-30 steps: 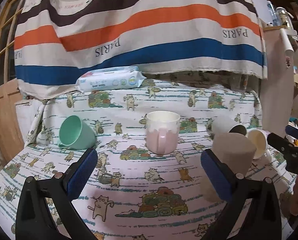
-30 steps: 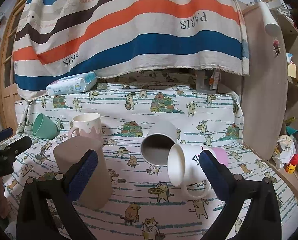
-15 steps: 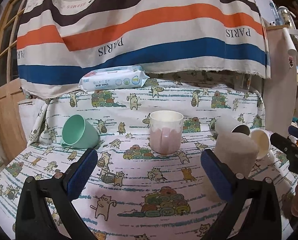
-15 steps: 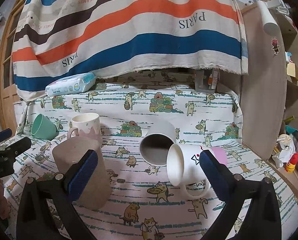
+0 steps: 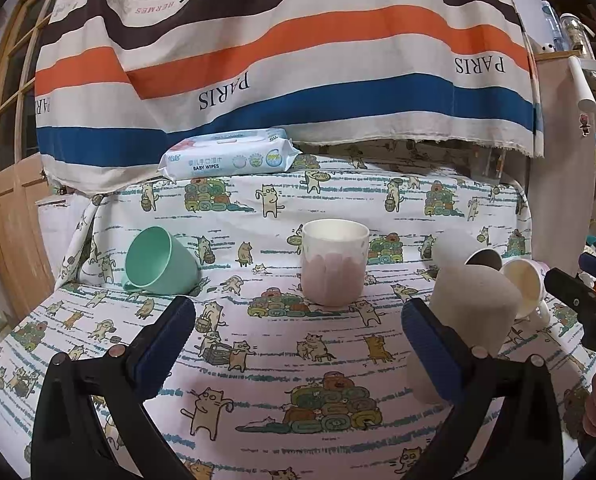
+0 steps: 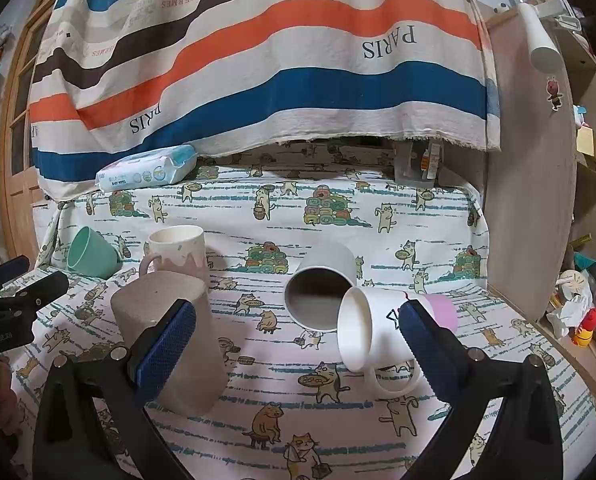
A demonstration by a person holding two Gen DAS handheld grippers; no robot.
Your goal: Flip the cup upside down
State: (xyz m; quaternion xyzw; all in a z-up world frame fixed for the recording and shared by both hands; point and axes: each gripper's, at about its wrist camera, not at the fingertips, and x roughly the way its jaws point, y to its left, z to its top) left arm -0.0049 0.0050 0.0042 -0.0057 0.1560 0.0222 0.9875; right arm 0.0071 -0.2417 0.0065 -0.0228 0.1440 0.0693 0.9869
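Observation:
A pink-and-white mug [image 5: 333, 268] stands upright at the table's middle; it also shows in the right wrist view [image 6: 178, 250]. A beige cup [image 6: 170, 340] stands upside down in front of it, also seen in the left wrist view [image 5: 471, 312]. A green cup [image 5: 158, 260], a grey cup [image 6: 321, 288] and a white mug [image 6: 373, 332] lie on their sides. My left gripper [image 5: 298, 344] is open and empty, short of the pink mug. My right gripper [image 6: 296, 348] is open and empty, with the beige cup behind its left finger.
A cat-print cloth [image 5: 298, 364] covers the table. A pack of baby wipes [image 5: 230, 158] lies at the back under a striped hanging cloth [image 5: 282, 56]. A wooden panel [image 6: 537, 184] bounds the right side, a door [image 5: 10, 160] the left.
The left wrist view has drifted slightly, so the cups sit a little lower and nearer. The right gripper is almost still. No cup has moved.

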